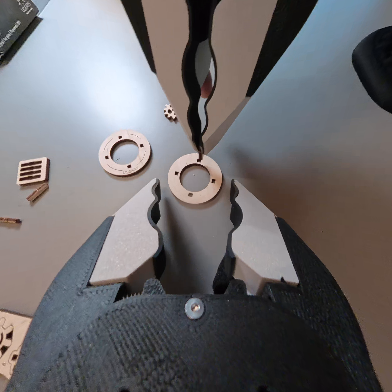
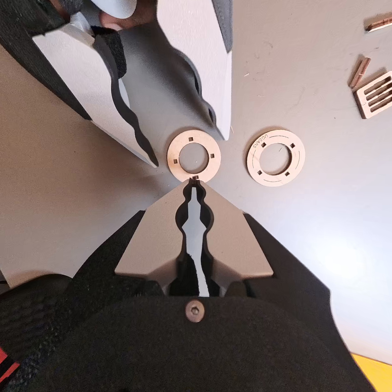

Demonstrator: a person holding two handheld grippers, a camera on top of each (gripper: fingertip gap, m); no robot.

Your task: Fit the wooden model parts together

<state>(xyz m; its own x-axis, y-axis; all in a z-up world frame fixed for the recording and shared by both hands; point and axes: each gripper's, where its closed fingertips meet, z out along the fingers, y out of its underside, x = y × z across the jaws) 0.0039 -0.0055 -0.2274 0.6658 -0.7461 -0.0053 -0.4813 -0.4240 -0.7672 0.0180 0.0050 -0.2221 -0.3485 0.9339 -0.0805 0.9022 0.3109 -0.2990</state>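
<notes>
On the grey bench (image 1: pixel 297 169) the flat pale wooden ring with four square slots (image 1: pixel 194 178) lay between the left gripper (image 1: pixel 194 182), fingers wide and empty. The right gripper (image 2: pixel 193 182) pinched a tiny dark wooden peg (image 2: pixel 193 178) at the ring's near slot. Thin, light, stiff ply that probably slides and snaps easily, so I'd hold it by the outer rim.

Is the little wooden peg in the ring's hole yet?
Cannot tell. The right gripper, shut on the peg, holds it at one square hole of the plain ring, but its tips hide the hole.
</notes>
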